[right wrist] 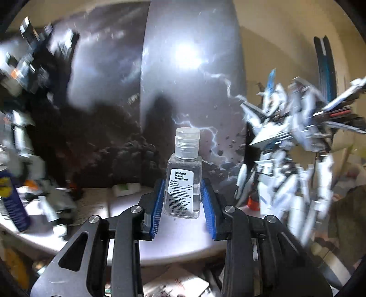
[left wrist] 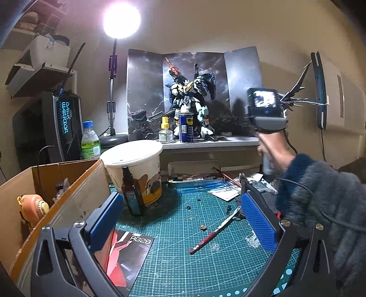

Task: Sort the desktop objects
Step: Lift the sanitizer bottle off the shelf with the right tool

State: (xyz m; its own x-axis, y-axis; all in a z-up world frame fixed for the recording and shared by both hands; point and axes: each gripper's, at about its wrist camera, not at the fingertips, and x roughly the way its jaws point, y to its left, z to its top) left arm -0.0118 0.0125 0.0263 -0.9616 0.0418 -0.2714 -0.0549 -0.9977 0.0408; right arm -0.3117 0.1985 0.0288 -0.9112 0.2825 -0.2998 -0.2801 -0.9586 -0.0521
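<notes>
At frame centre, the right hand-held gripper [right wrist: 182, 201] clamped the hand sanitizer bottle [right wrist: 183, 182] upright; the left hand-held gripper [left wrist: 183, 219] gaped empty.

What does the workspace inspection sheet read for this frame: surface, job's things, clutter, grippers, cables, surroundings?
Surface: green cutting mat, dusty with scraps.
Job's things: hand sanitizer bottle, upright, clamped between the right gripper's pads; brown bottle standing beside a white tub; red-handled tool lying on the mat.
Clutter: RG28 booklet; open tin; cardboard box at left.
Grippers: right gripper shut on the bottle; left gripper open, nothing between its pads.
Cables: thin black cable across the furry sleeve.
Surroundings: bright lamp; model robot on the shelf before a storm backdrop.
</notes>
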